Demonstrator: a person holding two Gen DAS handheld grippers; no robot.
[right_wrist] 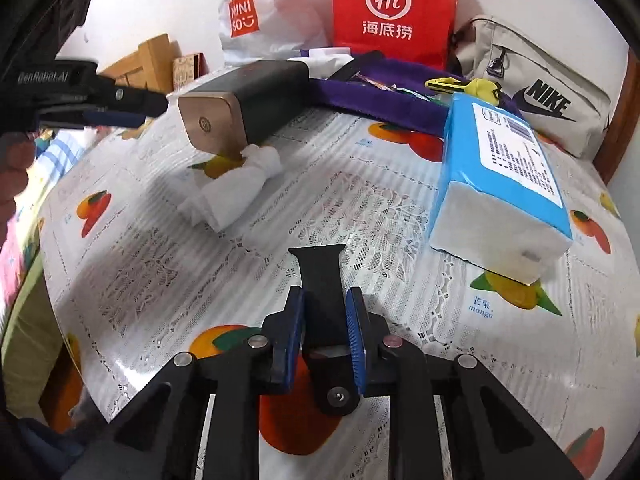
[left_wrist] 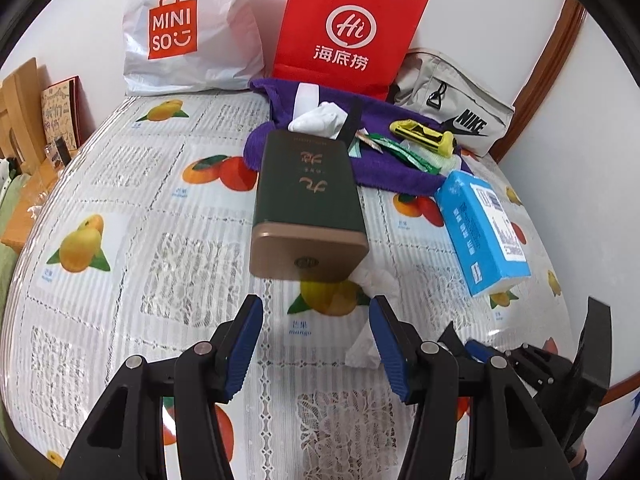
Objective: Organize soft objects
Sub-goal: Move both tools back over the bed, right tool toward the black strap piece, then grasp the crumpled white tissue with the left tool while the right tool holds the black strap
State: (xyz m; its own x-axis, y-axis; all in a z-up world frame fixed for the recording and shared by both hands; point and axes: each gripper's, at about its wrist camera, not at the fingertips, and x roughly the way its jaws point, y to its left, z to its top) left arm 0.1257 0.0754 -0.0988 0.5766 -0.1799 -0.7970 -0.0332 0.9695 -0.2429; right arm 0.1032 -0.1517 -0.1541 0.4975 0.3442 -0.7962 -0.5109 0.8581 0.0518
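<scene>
Clamping a flat black strap point(right_wrist: 322, 276), the right claw point(right_wrist: 325, 334) has both blue pads pressed against its sides just above the fruit-print tablecloth point(right_wrist: 360, 208); the strap's flared end sticks out forward past the fingertips. The left claw point(left_wrist: 316, 344) hangs over the same cloth with its jaws apart and nothing between them.

Ahead of the left claw lies a crumpled white tissue point(left_wrist: 368, 320), partly tucked under the near end of a dark box with a bronze cap point(left_wrist: 308, 216). To the right sits a blue tissue pack point(left_wrist: 480, 232), and behind it a purple towel point(left_wrist: 384, 168) strewn with small items, then a white shopping bag point(left_wrist: 188, 32), a red paper bag point(left_wrist: 348, 28) and a grey pouch point(left_wrist: 452, 108).

The tissue looks thin, limp and twisted into a loose wad. Risk, as I judge it: pulling it while the box rests on it could tear it or drag the box along. The strap is gripped near one end, so it might swing or slip free if moved quickly.
</scene>
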